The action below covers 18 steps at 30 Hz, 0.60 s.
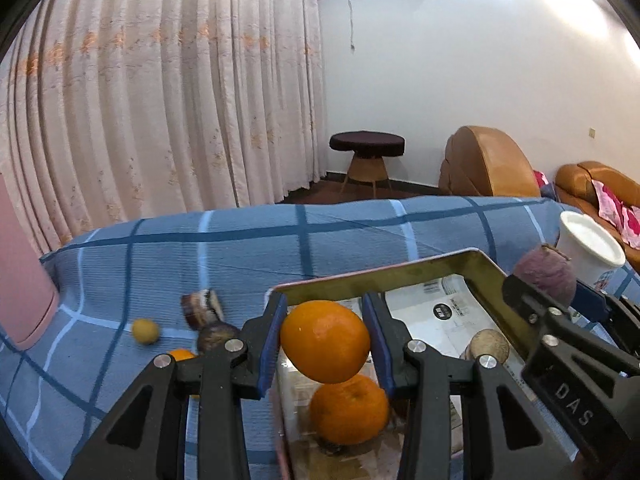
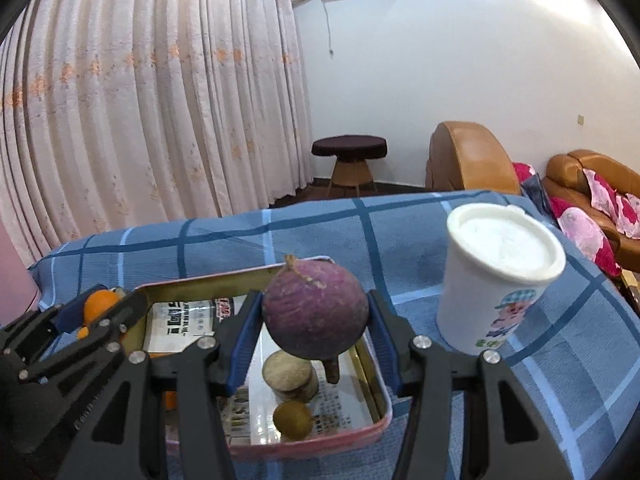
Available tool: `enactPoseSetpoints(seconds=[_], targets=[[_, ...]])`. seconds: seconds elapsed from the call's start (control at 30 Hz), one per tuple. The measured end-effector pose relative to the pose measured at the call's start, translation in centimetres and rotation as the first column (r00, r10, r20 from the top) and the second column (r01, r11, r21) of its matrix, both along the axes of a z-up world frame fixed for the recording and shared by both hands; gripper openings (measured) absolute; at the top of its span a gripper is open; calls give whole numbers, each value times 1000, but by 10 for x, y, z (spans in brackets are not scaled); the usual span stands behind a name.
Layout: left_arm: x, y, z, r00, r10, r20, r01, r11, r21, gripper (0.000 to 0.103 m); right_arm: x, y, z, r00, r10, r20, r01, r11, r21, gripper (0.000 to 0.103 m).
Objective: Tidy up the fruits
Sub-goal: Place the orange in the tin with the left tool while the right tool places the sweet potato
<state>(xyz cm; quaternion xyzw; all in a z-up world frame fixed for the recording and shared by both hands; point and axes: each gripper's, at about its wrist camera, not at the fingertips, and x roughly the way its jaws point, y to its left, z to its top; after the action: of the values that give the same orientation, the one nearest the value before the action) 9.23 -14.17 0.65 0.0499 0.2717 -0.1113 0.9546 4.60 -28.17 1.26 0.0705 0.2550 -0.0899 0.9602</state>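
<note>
My left gripper (image 1: 325,342) is shut on an orange (image 1: 325,340) and holds it above the metal tray (image 1: 486,276). A second orange (image 1: 349,409) lies in the tray just below it. My right gripper (image 2: 315,336) is shut on a purple round fruit (image 2: 315,316) and holds it over the same tray (image 2: 376,392). Below it in the tray lie a tan round piece (image 2: 288,370) and a small yellow-green fruit (image 2: 292,420). The purple fruit (image 1: 545,278) also shows in the left wrist view.
On the blue checked cloth (image 1: 240,240) left of the tray lie a small yellow fruit (image 1: 146,331), a dark round fruit (image 1: 216,338), a brown striped piece (image 1: 202,307) and another orange (image 1: 182,355). A white cup (image 2: 496,276) stands right of the tray. A pink object (image 1: 24,280) stands at far left.
</note>
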Motion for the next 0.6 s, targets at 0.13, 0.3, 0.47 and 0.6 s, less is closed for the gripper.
enactPoseSetpoints(seconds=[0.13, 0.3, 0.47, 0.6], targets=[[3, -4, -5, 1000, -1, -11, 2, 1000, 16, 42, 11, -3, -7, 999, 19, -38, -18, 1000, 18, 54], [9, -5, -13, 999, 4, -38, -3, 1000, 26, 42, 17, 1, -14, 997, 44, -65, -43, 999, 16, 55], [9, -3, -15, 998, -5, -60, 6, 1000, 5, 43, 16, 0, -15, 996, 65, -60, -63, 997, 35, 56], [5, 1, -12, 999, 18, -43, -18, 1000, 5, 59, 7, 3, -10, 999, 35, -9, -35, 999, 1, 60]])
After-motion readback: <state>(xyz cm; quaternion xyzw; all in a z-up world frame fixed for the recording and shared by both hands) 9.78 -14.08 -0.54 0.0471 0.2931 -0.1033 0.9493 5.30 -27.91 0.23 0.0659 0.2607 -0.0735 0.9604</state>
